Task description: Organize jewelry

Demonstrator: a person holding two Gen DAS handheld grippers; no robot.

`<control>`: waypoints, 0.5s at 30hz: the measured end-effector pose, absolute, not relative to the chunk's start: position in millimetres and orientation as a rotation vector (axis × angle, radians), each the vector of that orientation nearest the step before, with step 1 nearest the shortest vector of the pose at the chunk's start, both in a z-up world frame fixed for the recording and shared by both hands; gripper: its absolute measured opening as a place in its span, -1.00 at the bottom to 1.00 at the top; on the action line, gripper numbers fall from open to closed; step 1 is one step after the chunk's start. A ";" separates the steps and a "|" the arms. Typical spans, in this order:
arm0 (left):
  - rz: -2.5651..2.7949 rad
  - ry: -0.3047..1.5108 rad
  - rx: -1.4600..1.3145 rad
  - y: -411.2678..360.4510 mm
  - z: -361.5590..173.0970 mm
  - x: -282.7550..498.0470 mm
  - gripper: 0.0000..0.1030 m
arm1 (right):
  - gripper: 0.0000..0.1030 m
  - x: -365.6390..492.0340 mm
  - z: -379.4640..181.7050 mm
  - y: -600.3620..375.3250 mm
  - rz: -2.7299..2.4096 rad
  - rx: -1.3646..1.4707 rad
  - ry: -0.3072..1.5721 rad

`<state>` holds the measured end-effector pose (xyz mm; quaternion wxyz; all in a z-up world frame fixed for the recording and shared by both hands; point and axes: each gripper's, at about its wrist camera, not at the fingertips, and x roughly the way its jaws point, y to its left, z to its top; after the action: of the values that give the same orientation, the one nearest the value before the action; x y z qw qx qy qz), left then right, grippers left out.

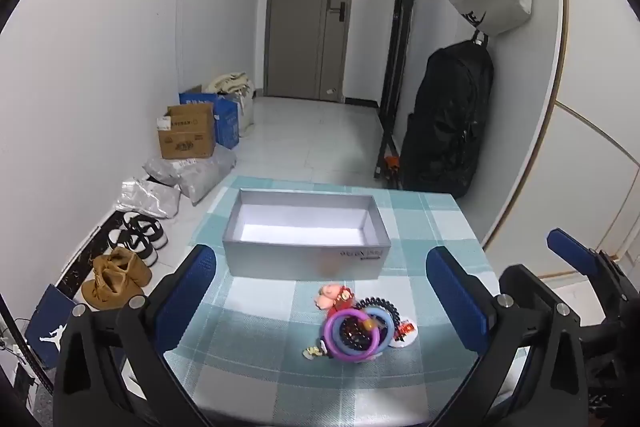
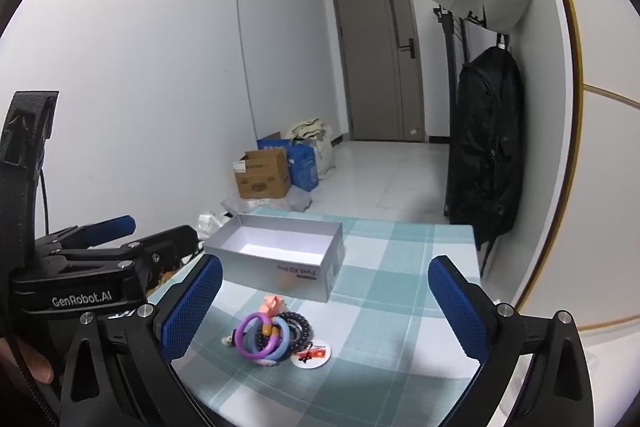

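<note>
Blue pads frame what we see from the left wrist: our left gripper (image 1: pixel 320 291) hangs over the checked tablecloth (image 1: pixel 256 379) with its jaws wide apart and nothing between them. Between the pads lies the jewelry pile (image 1: pixel 356 331), a purple ring (image 1: pixel 340 343) and a pale blue ring (image 1: pixel 380 327) stacked on a black coil band (image 1: pixel 380 307), with a pink charm (image 1: pixel 330 295) at the far side. Just beyond the pile stands the open silver box (image 1: pixel 306 261), apart from it. From the right wrist, our right gripper (image 2: pixel 324 303) is likewise spread and empty above the cloth (image 2: pixel 380 279); the pile (image 2: pixel 272 335) sits near its left pad, the box (image 2: pixel 276 271) behind it, and the left gripper (image 2: pixel 120 239) shows at the left edge
</note>
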<state>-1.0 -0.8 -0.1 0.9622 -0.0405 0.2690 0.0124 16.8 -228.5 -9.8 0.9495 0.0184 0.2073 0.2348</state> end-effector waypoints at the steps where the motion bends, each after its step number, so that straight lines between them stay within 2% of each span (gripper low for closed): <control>1: 0.033 0.546 -0.080 -1.7 0.3 -2.8 0.98 | 1.00 15.9 -9.8 -227.8 0.481 0.037 0.431; 15: 0.016 0.600 -0.155 10.6 -7.6 4.6 0.98 | 1.00 14.5 -8.4 -230.1 0.466 0.054 0.439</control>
<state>4.6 10.6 -7.6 0.9523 -0.0762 0.2954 0.0080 14.5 -230.1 -8.4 0.9489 0.0264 0.2158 0.2289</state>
